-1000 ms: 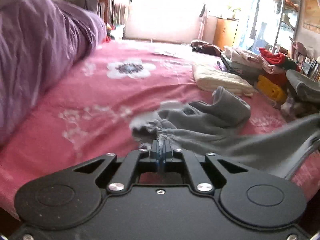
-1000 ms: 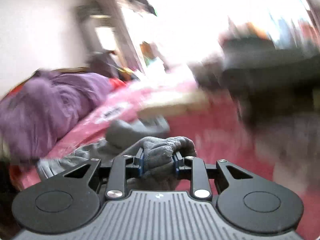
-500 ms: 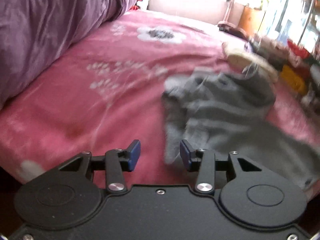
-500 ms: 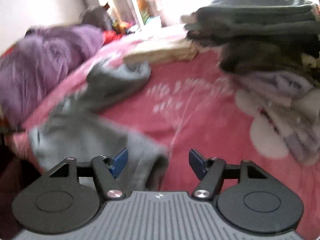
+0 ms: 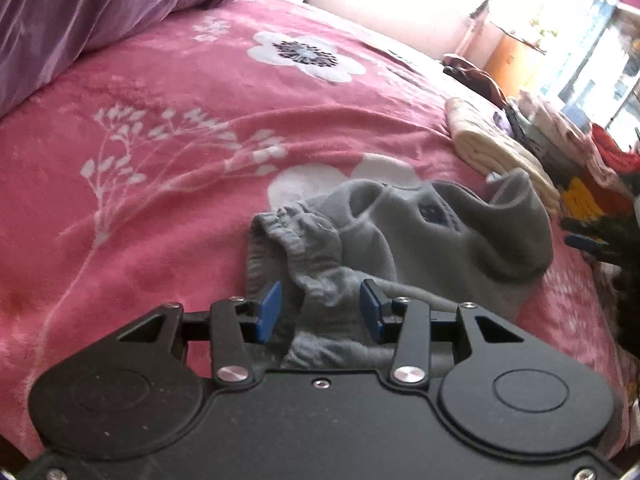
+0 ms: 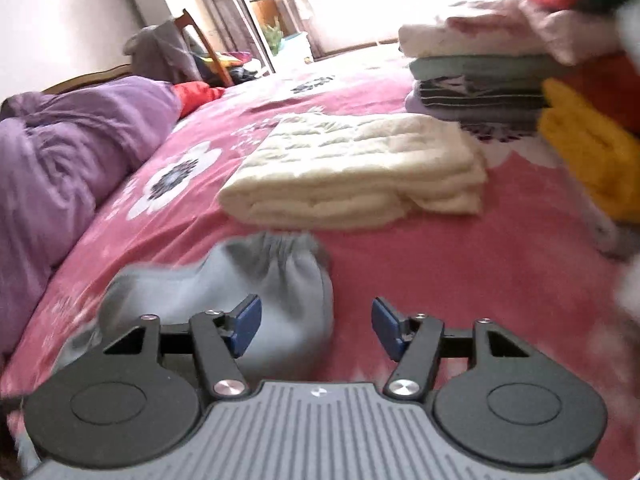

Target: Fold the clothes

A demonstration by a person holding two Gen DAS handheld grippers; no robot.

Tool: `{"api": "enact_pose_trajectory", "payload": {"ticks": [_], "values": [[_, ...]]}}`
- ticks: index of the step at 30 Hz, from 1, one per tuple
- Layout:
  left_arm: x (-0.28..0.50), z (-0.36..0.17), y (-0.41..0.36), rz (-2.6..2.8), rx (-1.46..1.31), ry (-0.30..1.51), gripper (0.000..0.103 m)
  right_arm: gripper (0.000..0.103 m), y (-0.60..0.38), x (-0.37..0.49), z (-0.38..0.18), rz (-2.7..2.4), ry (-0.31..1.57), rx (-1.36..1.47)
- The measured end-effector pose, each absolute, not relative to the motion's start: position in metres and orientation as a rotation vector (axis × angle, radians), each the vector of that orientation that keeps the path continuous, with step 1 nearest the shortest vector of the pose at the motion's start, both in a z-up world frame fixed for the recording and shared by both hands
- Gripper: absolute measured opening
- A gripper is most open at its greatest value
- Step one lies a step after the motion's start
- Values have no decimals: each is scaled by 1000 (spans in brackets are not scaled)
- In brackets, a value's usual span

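Trousers crumpled, waistband just ahead of left gripper, legs trailing ahead-right; cuff ahead-left of right gripper; both wide open, empty.

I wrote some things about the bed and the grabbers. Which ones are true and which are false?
1. Both grabbers are open. True: the left gripper and the right gripper have their jaws apart and hold nothing.
2. The grey garment is folded neatly. False: it lies rumpled on the pink bedspread.
3. The cream blanket is folded. True.
4. The purple duvet covers the grey garment. False: it lies apart, along the bed's side.
5. The yellow cloth lies between the right gripper's fingers. False: it is off to the right, by the stack of clothes.
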State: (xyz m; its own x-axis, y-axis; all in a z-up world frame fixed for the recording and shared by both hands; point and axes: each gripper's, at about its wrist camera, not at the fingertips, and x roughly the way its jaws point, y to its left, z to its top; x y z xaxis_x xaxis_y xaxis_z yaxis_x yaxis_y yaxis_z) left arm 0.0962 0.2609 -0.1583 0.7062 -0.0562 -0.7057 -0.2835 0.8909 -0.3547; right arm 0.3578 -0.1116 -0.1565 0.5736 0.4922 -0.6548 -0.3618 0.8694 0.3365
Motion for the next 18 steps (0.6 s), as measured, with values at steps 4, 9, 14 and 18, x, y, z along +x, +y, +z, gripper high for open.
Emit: {"api": "enact_pose_trajectory", "payload": {"ticks": [4, 9, 14, 18], "values": [[108, -166, 269, 117, -520, 782, 41, 77, -87, 385, -174, 505, 849, 182], [128, -177, 270, 115, -571, 789, 36, 16, -77, 378, -188, 555, 850, 172], [127, -162, 271, 115, -517, 714, 5, 9, -127, 331, -148, 482, 630, 348], [131, -123, 282, 75, -515, 603, 5, 9, -174, 273, -115, 303, 471, 426]]}}
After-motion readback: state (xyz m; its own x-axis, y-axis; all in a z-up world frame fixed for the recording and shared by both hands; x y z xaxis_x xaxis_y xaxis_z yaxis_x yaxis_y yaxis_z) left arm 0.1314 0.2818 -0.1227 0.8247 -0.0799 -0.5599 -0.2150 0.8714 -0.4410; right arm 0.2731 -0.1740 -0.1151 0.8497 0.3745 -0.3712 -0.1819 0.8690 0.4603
